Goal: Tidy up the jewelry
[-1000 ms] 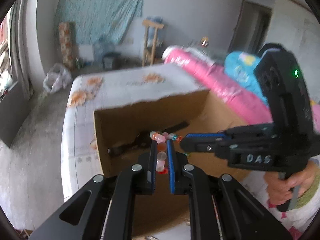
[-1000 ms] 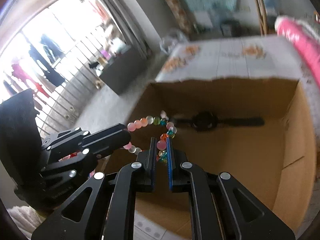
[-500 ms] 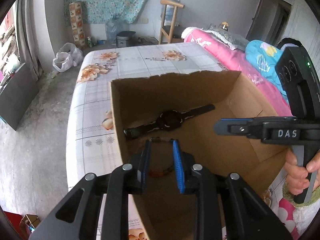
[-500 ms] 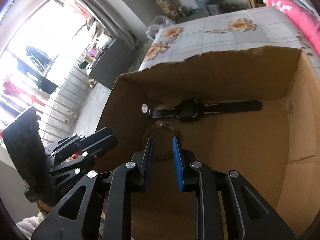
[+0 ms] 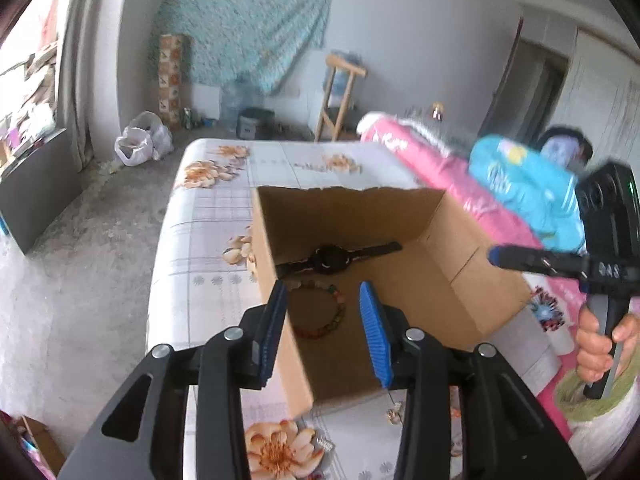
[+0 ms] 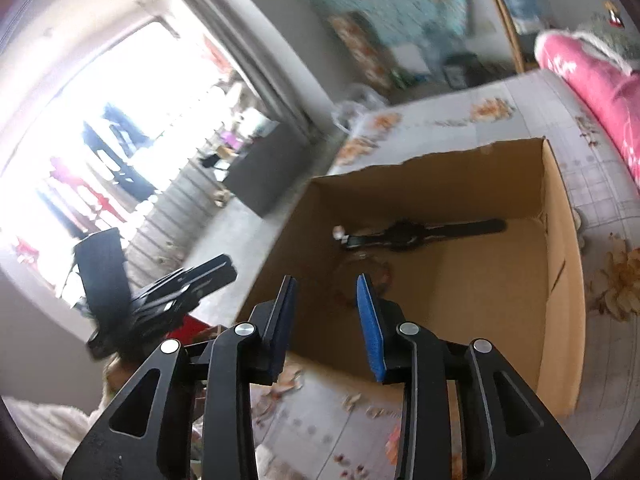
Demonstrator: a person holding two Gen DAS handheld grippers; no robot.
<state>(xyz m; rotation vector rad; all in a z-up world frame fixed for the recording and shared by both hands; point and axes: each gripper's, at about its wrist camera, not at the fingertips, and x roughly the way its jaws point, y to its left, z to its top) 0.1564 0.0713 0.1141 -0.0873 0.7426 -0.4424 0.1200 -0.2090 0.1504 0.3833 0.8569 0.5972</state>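
left gripper (image 5: 323, 300): jaws opening, nothing between pads, lower centre of frame | right gripper (image 6: 326, 292): jaws opening, empty, lower centre | bracelet (image 5: 320, 316): lies on box (image 5: 460, 280) floor, mid-frame, just below watch (image 5: 332, 258) | box on floral sheet (image 5: 208, 240) | hand (image 5: 600, 340) at right edge holds the right gripper's handle

Two matching black handheld grippers

The left gripper (image 5: 323, 334) and right gripper (image 6: 326, 328) share black angular arms, silver screws and ribbed blue pads (image 5: 370, 336); white letters mark the right's side.
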